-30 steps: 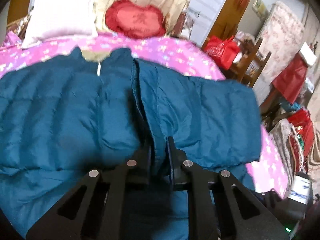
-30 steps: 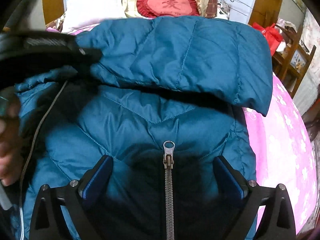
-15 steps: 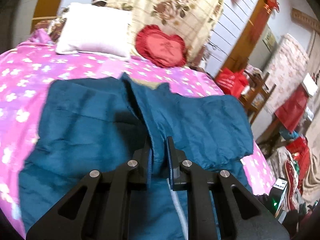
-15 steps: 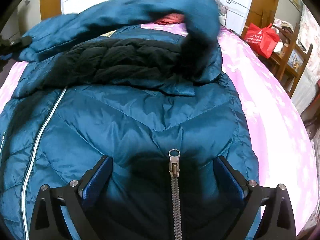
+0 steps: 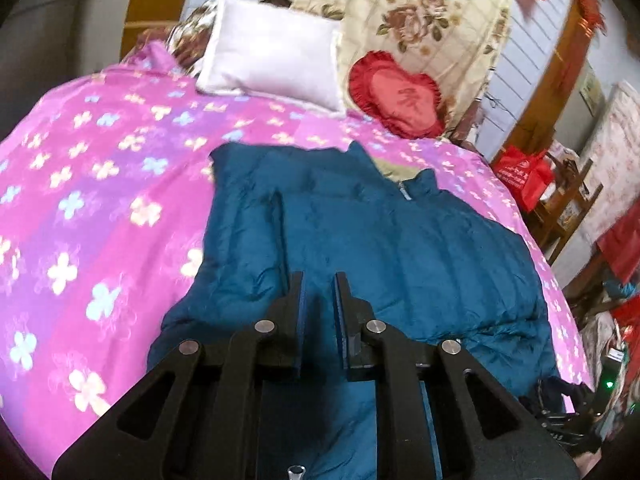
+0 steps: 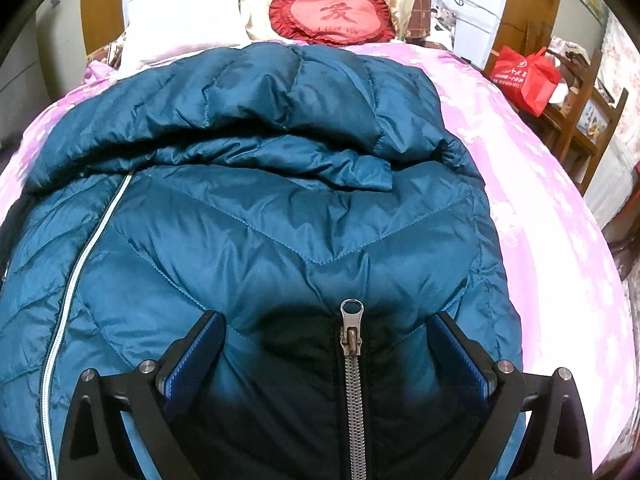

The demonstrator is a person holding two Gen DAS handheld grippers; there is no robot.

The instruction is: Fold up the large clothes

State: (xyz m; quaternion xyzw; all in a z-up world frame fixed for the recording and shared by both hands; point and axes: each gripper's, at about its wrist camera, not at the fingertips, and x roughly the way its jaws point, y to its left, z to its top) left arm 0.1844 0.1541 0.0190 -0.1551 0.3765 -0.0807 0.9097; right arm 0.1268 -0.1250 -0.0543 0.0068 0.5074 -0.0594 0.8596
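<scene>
Released since a moment ago, the teal quilted down jacket [image 5: 400,256] lies flat on the pink flowered bedspread [image 5: 100,216]; the left gripper [image 5: 319,294] shows narrowly parted, empty jaws. Right gripper [image 6: 326,334] hovers wide open over the jacket's metal zipper pull [image 6: 351,320].

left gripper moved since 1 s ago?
Yes. The left gripper let go of the jacket fold and pulled back toward the hem; the white pillow now sits lower in its view.

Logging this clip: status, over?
Left gripper nearly shut, empty. Right gripper open over zipper pull. Teal jacket half-folded on bed. Nothing blocking.
</scene>
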